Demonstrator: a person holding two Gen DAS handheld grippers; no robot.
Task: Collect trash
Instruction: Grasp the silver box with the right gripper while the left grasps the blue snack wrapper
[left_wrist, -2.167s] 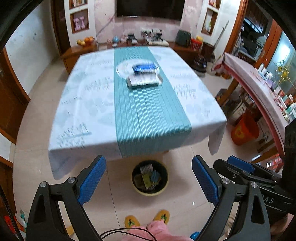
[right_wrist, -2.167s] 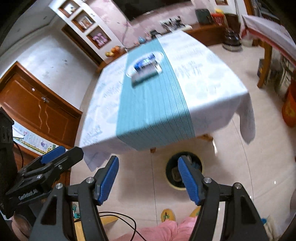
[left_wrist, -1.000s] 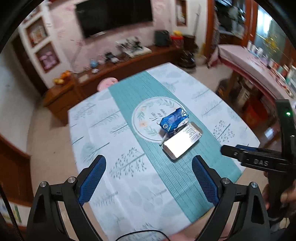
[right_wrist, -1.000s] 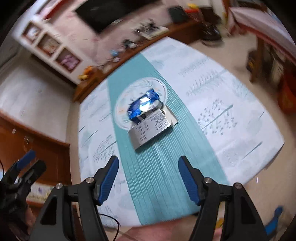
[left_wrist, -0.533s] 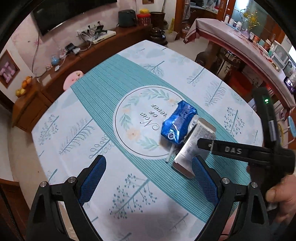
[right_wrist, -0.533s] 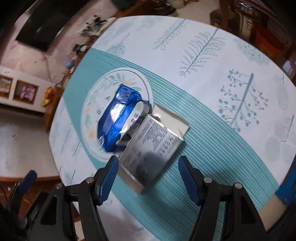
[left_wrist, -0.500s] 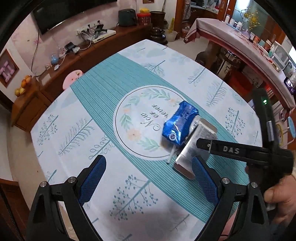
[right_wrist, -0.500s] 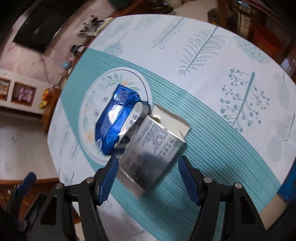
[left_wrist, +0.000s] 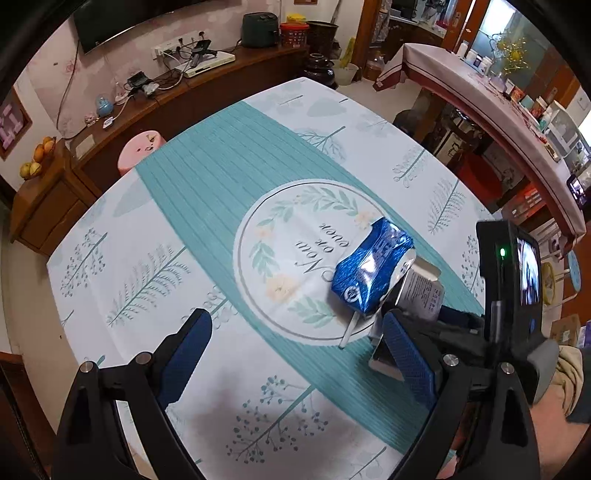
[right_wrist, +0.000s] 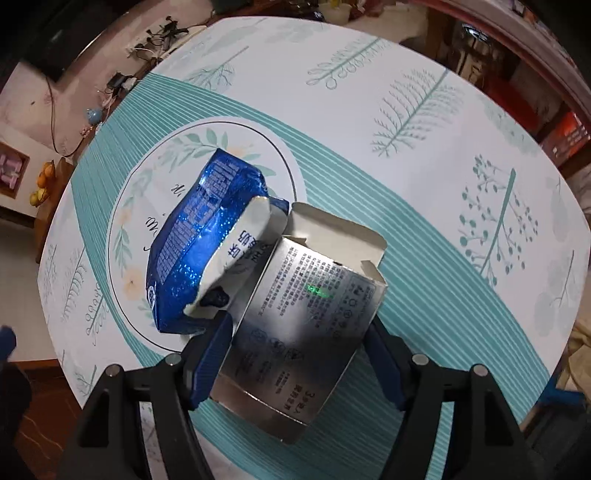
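A crumpled blue foil packet (right_wrist: 199, 236) lies on the round print of the teal and white tablecloth (right_wrist: 424, 110), leaning on the open end of a flat silver carton (right_wrist: 306, 314). My right gripper (right_wrist: 297, 332) points steeply down with the carton's near half between its blue pads; its jaws are opening and the pads stand just off the carton's edges. In the left wrist view the packet (left_wrist: 371, 273) and carton (left_wrist: 421, 291) lie at right, with a thin white stick (left_wrist: 349, 332) beside them. My left gripper (left_wrist: 293, 332) is open over bare cloth, left of the trash.
A pink stool (left_wrist: 142, 147) and a long wooden sideboard (left_wrist: 221, 81) with cables and devices stand beyond the table's far edge. A second covered table (left_wrist: 480, 85) with bottles runs along the right. A hand (left_wrist: 554, 406) holds the right gripper's handle.
Both grippers have come down and closer to the trash. The silver carton, earlier ahead of the right gripper's fingers, now sits between them. The left gripper stays open over the cloth.
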